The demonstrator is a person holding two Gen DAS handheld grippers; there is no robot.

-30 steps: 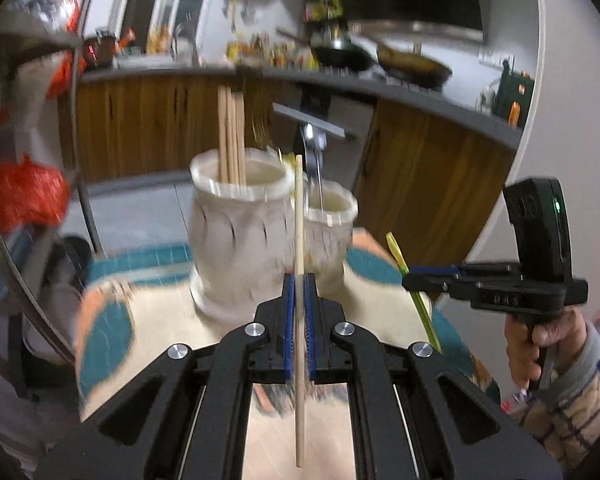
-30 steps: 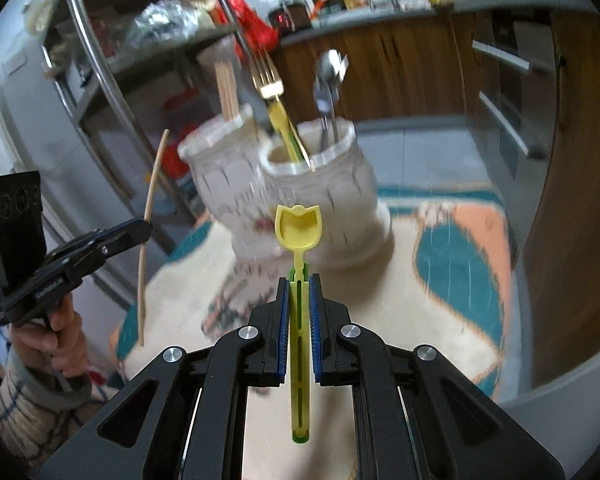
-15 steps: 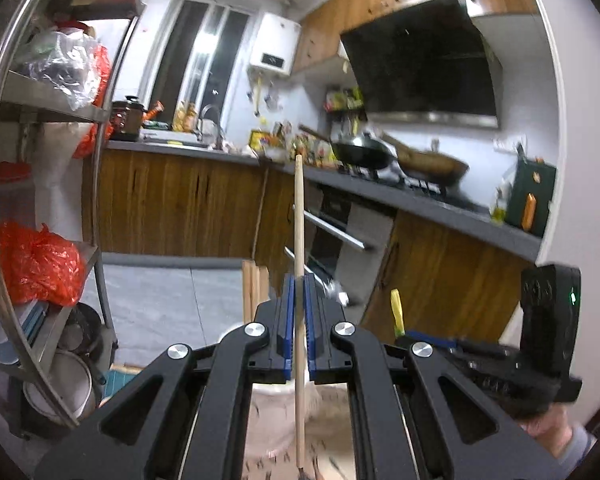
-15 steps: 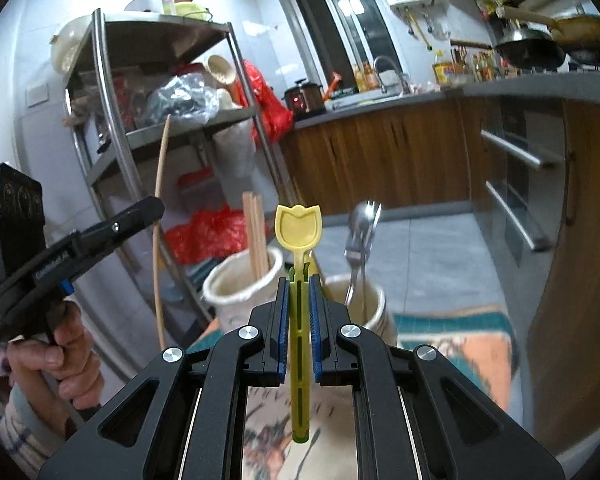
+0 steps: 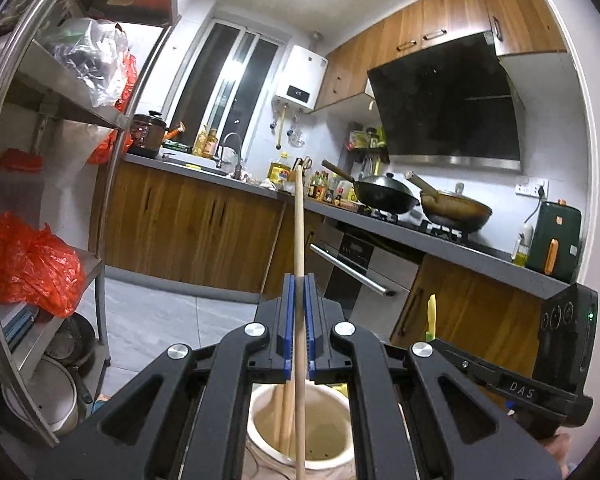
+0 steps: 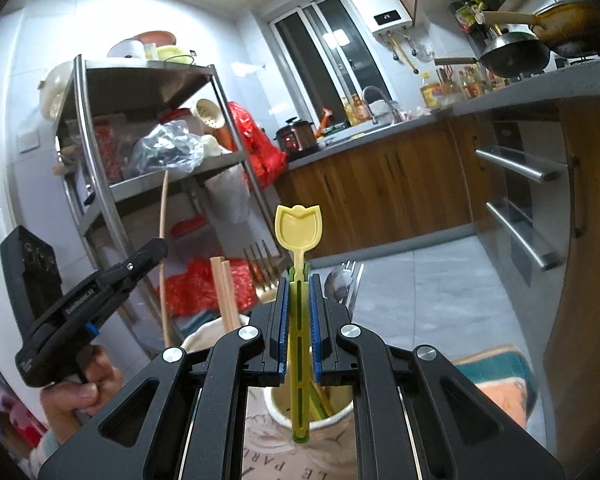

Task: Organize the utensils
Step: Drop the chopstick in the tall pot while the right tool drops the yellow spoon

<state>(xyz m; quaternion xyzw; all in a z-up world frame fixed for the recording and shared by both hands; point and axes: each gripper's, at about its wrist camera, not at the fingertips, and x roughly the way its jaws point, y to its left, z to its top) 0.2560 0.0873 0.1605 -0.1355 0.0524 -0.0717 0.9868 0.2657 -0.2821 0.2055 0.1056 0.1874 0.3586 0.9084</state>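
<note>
My left gripper (image 5: 299, 280) is shut on a single wooden chopstick (image 5: 299, 224), held upright; its lower end hangs over the mouth of a white ceramic holder (image 5: 300, 428) that has other chopsticks in it. My right gripper (image 6: 299, 280) is shut on a yellow plastic spoon (image 6: 298, 226) with a tulip-shaped bowl, upright, its green handle end above a second white holder (image 6: 340, 420) with a fork (image 6: 260, 276) and metal spoon (image 6: 338, 280). Each gripper shows in the other's view: the left gripper (image 6: 156, 246) at left, the right gripper (image 5: 432, 340) at right.
A steel shelf rack (image 5: 80, 184) with red bags stands to the left. Wooden kitchen cabinets (image 5: 188, 232), an oven with bar handles (image 6: 516, 164) and a stove with woks (image 5: 384, 192) lie ahead. A patterned cloth (image 6: 496, 368) covers the table under the holders.
Both grippers have risen and tipped up toward level, so the holders have dropped to the bottom of each view. The chopstick and the yellow spoon now hang over the holders' mouths.
</note>
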